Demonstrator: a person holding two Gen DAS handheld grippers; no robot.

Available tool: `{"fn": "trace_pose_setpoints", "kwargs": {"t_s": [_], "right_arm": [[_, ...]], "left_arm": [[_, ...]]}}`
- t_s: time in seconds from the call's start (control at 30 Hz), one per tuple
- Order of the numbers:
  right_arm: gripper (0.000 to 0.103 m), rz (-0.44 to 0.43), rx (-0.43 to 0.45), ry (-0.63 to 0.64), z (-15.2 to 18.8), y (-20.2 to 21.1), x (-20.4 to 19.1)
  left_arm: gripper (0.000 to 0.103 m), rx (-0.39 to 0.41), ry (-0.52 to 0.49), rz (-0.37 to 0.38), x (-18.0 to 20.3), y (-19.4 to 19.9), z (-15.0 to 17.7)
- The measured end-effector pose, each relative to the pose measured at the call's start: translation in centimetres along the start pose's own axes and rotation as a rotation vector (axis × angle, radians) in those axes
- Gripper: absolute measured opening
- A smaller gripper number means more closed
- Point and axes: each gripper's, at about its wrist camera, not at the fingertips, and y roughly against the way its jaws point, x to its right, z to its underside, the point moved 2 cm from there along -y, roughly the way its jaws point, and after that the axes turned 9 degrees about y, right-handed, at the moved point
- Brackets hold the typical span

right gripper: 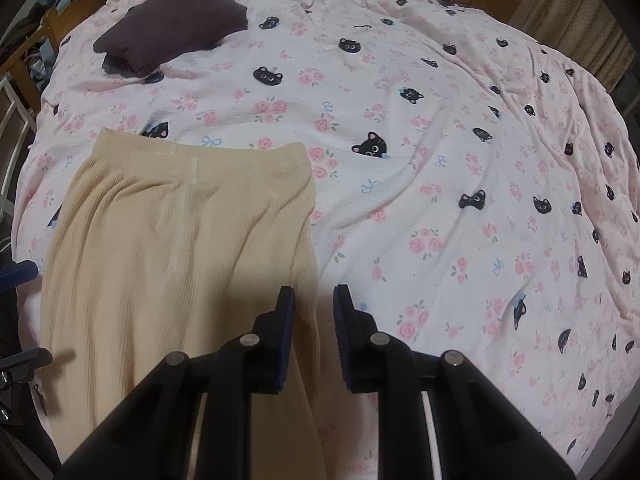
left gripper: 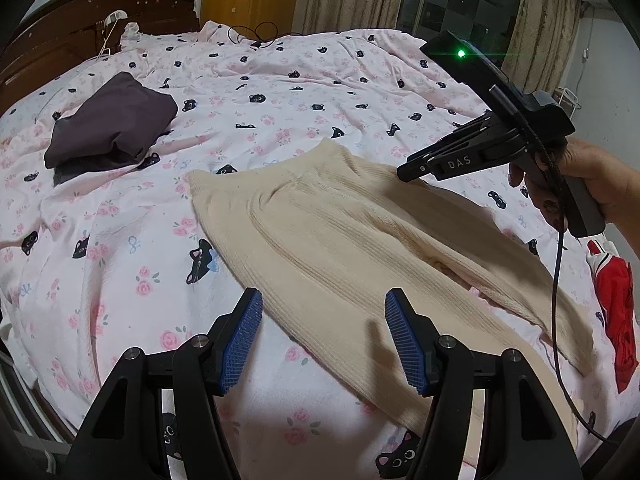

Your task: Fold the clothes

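Trousers (left gripper: pixel 320 224), cream and ribbed, lie spread flat on the bed (left gripper: pixel 280 80), filling the centre and lower right of the left wrist view and the left half of the right wrist view. The waistband sits toward the middle of the frame in both views, and the legs run down toward the lower edge, one partly over the other.

A dark garment (left gripper: pixel 112 120) sits folded in the upper left, well apart from the trousers. Something red (left gripper: pixel 616 304) lies at the right edge of the left wrist view; what it is cannot be told.

The left hand-held gripper (left gripper: pixel 324 336) has its jaws spread wide over the edge of a trouser leg, holding nothing. The right hand-held gripper (right gripper: pixel 314 332) has its jaws a little apart, also holding nothing, with the trousers' right edge just beneath; in the left wrist view it hovers near the waistband, in a person's hand (left gripper: pixel 592 184).

The knit looks soft, light and limp, likely stretchy: it should drape and sag when lifted, and a shallow pinch may catch only the top layer. Good holds would be the thicker waistband corners and the leg hems. The trousers lie unfolded; a fold is yet to be made on them.
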Motion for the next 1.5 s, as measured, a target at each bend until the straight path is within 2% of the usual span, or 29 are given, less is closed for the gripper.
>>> {"fn": "trace_pose_setpoints", "kwargs": {"t_s": [0.03, 0.1, 0.23, 0.4, 0.67, 0.93, 1.17, 1.23, 1.27, 1.3, 1.37, 1.5], "right_arm": [[0.020, 0.004, -0.011, 0.009, -0.1, -0.3, -0.1], [0.010, 0.012, -0.034, 0.026, -0.2, -0.9, -0.3], [0.003, 0.017, -0.060, 0.031, -0.2, -1.6, -0.2], [0.002, 0.015, -0.053, 0.026, -0.2, -1.3, 0.4], [0.002, 0.018, -0.023, -0.082, -0.1, -0.3, 3.5], [0.002, 0.039, -0.054, -0.138, 0.5, -1.9, 4.6], [0.002, 0.101, -0.100, -0.168, 0.6, -3.5, 4.7], [0.005, 0.117, -0.112, -0.185, 0.6, -3.9, 4.9], [0.011, 0.132, -0.118, -0.186, 0.7, -4.0, 4.9], [0.023, 0.147, -0.123, -0.188, 0.7, -4.1, 4.9], [0.030, 0.168, -0.118, -0.203, 0.9, -3.7, 5.1], [0.036, 0.212, -0.075, -0.269, 2.0, -1.5, 6.1]], "left_arm": [[0.059, -0.001, 0.002, 0.001, 0.0, 0.0, 0.0], [0.059, -0.002, 0.003, 0.002, 0.0, 0.0, 0.0], [0.059, -0.005, 0.008, 0.005, 0.0, 0.0, 0.0], [0.059, -0.016, 0.008, -0.003, -0.1, -0.4, 0.1], [0.059, -0.025, 0.007, -0.030, -0.2, -0.7, 0.3], [0.059, -0.024, 0.006, -0.040, -0.3, -0.7, 0.3], [0.059, -0.023, 0.010, -0.053, -0.6, -0.7, 0.2], [0.059, -0.025, 0.010, -0.056, -0.7, -0.7, 0.2], [0.059, -0.026, 0.011, -0.055, -0.7, -0.8, 0.2], [0.059, -0.026, 0.013, -0.055, -0.7, -0.7, 0.1], [0.059, -0.023, 0.015, -0.055, -0.8, -0.7, 0.1], [0.059, -0.008, 0.013, -0.056, -1.0, -0.2, -0.2]]}}
